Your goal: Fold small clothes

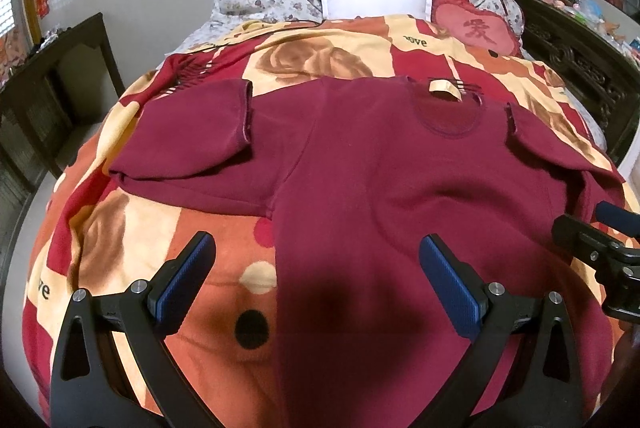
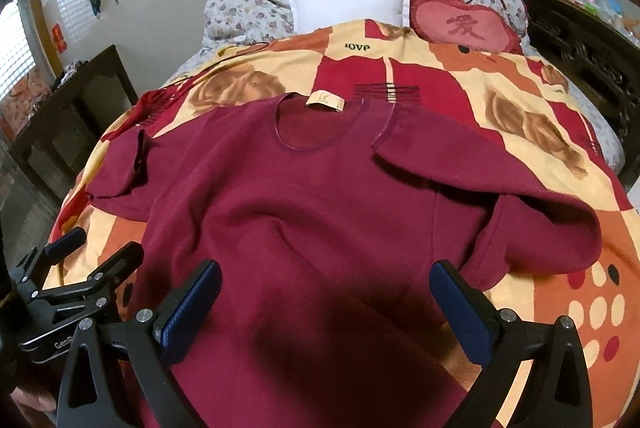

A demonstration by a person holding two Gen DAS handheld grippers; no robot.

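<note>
Maroon shirt lies flat on the blanket, both sleeves tucked inward; body folds remain, we judge; our left gripper and right gripper gape wide, holding nothing.

Left gripper and right gripper: black angular arms, silver screws, ribbed blue pads on each finger
</note>
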